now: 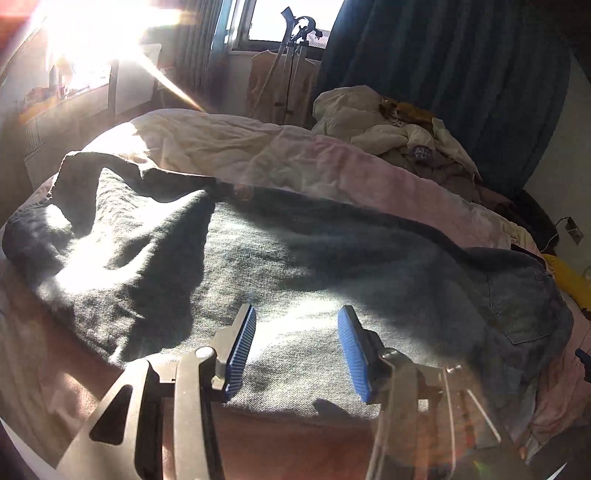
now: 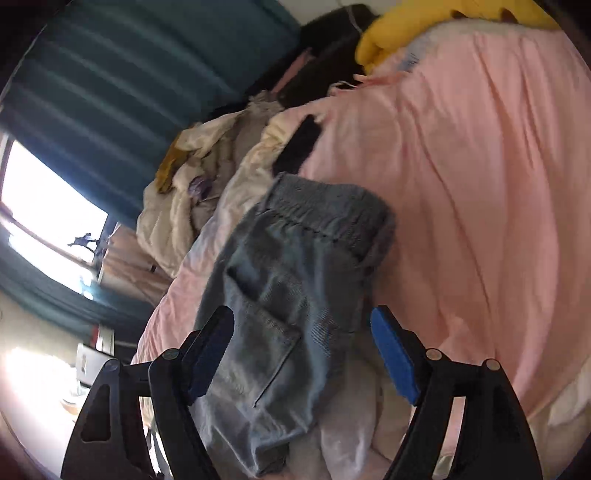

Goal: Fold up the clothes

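I see a heap of pale clothes (image 1: 391, 129) and yellow cloth (image 2: 417, 26) beyond, grey jeans (image 1: 295, 251) sprawled lengthwise across the pink bed (image 2: 480, 166), waistband (image 2: 328, 214) farthest from my right gripper (image 2: 303, 354), my left gripper (image 1: 297, 350) over them, both fingers released, gripping nothing

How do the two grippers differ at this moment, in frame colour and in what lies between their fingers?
The left gripper has a silver-grey metal frame; the right gripper has a black one. The left gripper hovers over the broad, flat middle of the jeans; the right gripper is near the elastic waistband and back pocket. The right jaws stand wider than the left. Both have blue ribbed pads, both are open, and neither pinches the cloth.
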A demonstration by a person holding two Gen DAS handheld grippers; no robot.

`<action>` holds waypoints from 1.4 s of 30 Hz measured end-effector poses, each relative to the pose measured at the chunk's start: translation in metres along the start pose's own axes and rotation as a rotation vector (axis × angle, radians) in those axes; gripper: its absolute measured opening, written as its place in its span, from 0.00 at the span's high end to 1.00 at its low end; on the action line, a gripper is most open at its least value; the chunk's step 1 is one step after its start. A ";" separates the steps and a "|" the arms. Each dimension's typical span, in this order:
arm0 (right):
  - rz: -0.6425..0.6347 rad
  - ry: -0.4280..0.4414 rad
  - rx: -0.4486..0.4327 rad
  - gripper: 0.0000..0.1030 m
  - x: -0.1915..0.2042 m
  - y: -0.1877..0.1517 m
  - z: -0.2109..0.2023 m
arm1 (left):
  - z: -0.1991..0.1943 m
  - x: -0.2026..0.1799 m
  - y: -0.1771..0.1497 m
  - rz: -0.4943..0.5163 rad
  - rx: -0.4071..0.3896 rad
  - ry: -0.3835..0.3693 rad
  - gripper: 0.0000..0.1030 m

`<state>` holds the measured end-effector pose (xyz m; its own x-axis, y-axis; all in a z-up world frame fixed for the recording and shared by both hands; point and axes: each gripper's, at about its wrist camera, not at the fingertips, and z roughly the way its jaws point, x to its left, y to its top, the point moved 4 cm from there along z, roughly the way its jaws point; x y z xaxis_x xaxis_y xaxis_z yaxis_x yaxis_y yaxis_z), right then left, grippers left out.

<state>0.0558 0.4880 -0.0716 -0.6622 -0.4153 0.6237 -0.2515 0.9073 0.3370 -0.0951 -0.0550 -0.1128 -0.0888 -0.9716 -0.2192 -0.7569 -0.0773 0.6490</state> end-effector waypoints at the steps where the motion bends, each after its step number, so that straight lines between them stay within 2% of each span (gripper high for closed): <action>1: 0.051 0.006 0.016 0.25 -0.010 0.004 0.006 | 0.005 0.000 -0.001 -0.001 0.011 0.001 0.54; 6: 0.231 0.174 0.145 0.24 -0.020 0.004 0.051 | 0.028 0.007 -0.006 -0.016 0.064 0.044 0.54; 10: 0.257 0.142 0.139 0.24 -0.018 0.011 0.074 | 0.037 0.008 -0.009 -0.006 0.085 0.055 0.54; 16: 0.324 0.197 0.132 0.26 -0.021 0.024 0.100 | 0.040 0.001 -0.009 0.036 0.087 0.067 0.54; 17: 0.324 0.185 0.132 0.27 -0.022 0.024 0.103 | 0.040 0.001 -0.009 0.038 0.087 0.067 0.54; 19: 0.302 0.147 0.149 0.43 -0.020 0.024 0.110 | 0.039 0.001 -0.008 0.033 0.089 0.056 0.54; 22: 0.276 0.119 0.145 0.56 -0.018 0.024 0.111 | 0.036 0.001 -0.006 0.034 0.088 0.050 0.54; 25: 0.218 0.100 0.112 0.68 -0.009 0.024 0.101 | 0.030 0.002 -0.004 0.061 0.069 0.079 0.54; 28: 0.121 0.124 0.030 0.75 0.011 0.024 0.081 | 0.027 0.007 -0.002 0.079 0.054 0.119 0.54; 31: -0.006 0.153 -0.077 0.77 0.039 0.022 0.059 | 0.043 0.018 -0.007 0.082 0.118 0.168 0.54; 34: -0.154 0.152 -0.173 0.77 0.070 0.017 0.041 | 0.057 0.024 -0.012 0.092 0.160 0.164 0.53; 36: -0.253 0.137 -0.219 0.77 0.092 0.011 0.033 | 0.056 0.024 -0.011 0.097 0.162 0.165 0.53; 39: -0.327 0.129 -0.258 0.77 0.118 -0.003 0.021 | 0.052 0.027 -0.008 0.079 0.163 0.154 0.53; 42: -0.401 0.123 -0.297 0.77 0.144 -0.016 0.009 | 0.045 0.031 -0.003 0.083 0.156 0.184 0.53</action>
<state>-0.0418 0.4139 0.0067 -0.4625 -0.7478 0.4764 -0.2454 0.6243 0.7416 -0.1251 -0.0751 -0.1545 -0.0459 -0.9987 -0.0239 -0.8441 0.0259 0.5356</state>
